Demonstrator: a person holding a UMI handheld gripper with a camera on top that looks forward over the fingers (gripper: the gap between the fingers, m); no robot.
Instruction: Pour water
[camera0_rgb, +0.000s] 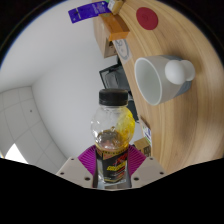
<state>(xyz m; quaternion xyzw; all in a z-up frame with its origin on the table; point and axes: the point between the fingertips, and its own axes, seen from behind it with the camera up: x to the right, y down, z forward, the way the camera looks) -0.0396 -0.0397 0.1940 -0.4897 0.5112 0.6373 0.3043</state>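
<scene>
A clear plastic bottle (111, 128) with a black cap and a black and yellow label stands between my gripper's (111, 160) pink pads, which press on its labelled body at both sides. The bottle looks almost empty. It is held up off the round wooden table (165, 45), with its cap pointing toward the table's near edge. Beyond the cap, on the table, a grey-white mug (155, 79) lies with its open mouth toward me, and a white rounded object (180, 71) sits right beside it.
A red round coaster (148, 18) lies farther back on the table. A purple packet (86, 12) and an orange-topped box (118, 30) sit near the far edge. White tiled floor (25, 115) shows below, and dark furniture (112, 75) stands under the table edge.
</scene>
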